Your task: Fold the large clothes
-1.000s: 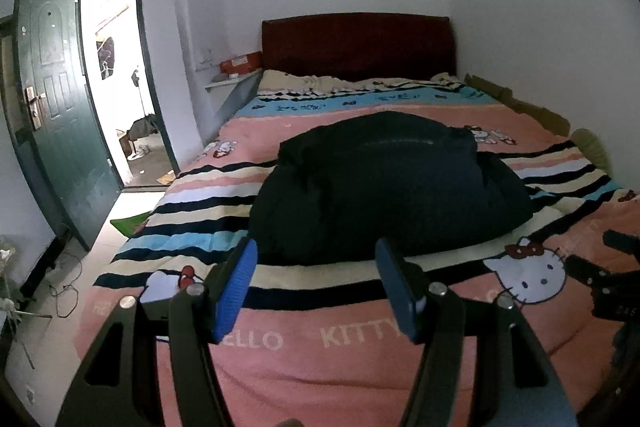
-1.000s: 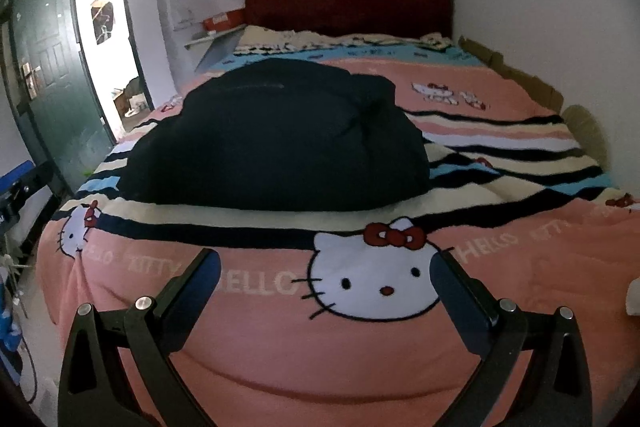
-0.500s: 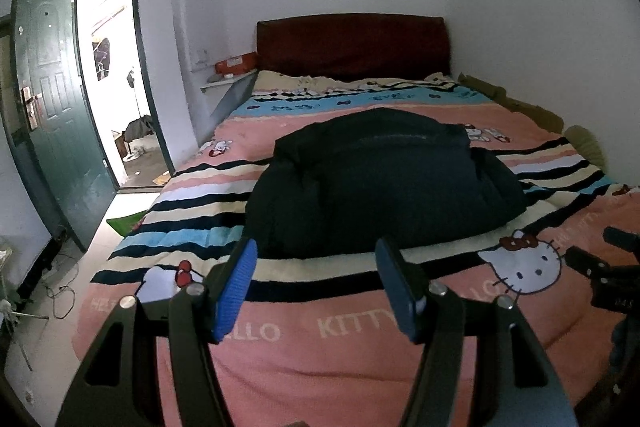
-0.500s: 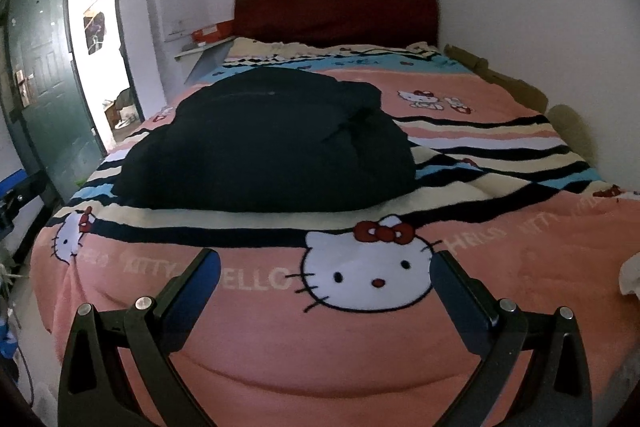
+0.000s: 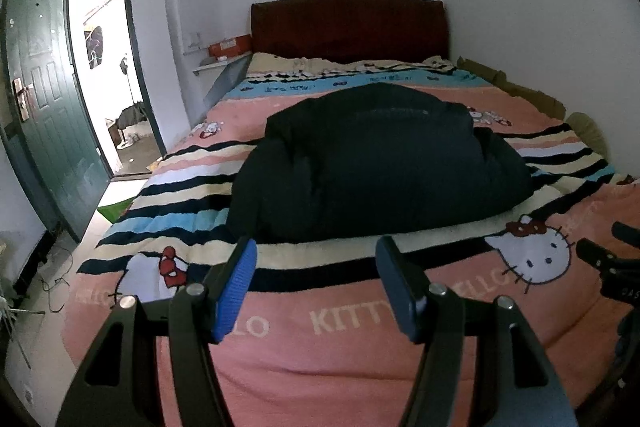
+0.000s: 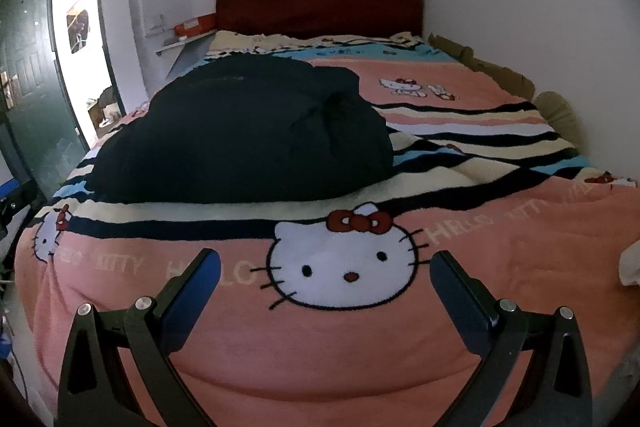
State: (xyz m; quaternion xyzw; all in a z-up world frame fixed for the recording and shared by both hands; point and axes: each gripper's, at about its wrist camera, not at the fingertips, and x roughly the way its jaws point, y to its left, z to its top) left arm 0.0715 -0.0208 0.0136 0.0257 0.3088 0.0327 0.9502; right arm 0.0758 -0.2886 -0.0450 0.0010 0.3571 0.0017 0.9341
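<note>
A large dark navy padded garment (image 5: 376, 163) lies in a folded bulky heap in the middle of the bed; it also shows in the right wrist view (image 6: 244, 131). My left gripper (image 5: 316, 267) is open and empty, held above the near end of the bed, short of the garment. My right gripper (image 6: 326, 275) is open wide and empty, over the Hello Kitty face on the blanket, also short of the garment. Part of the right gripper shows at the right edge of the left wrist view (image 5: 612, 263).
The bed carries a pink striped Hello Kitty blanket (image 5: 552, 155) and has a dark red headboard (image 5: 348, 27) against the white wall. A green door (image 5: 44, 99) stands open at the left, with bare floor beside the bed. A small shelf (image 5: 216, 61) holds an orange box.
Both grippers have drawn back from the bed a little, so the garment looks smaller and farther away. Both stay open and empty. The garment has not moved.
</note>
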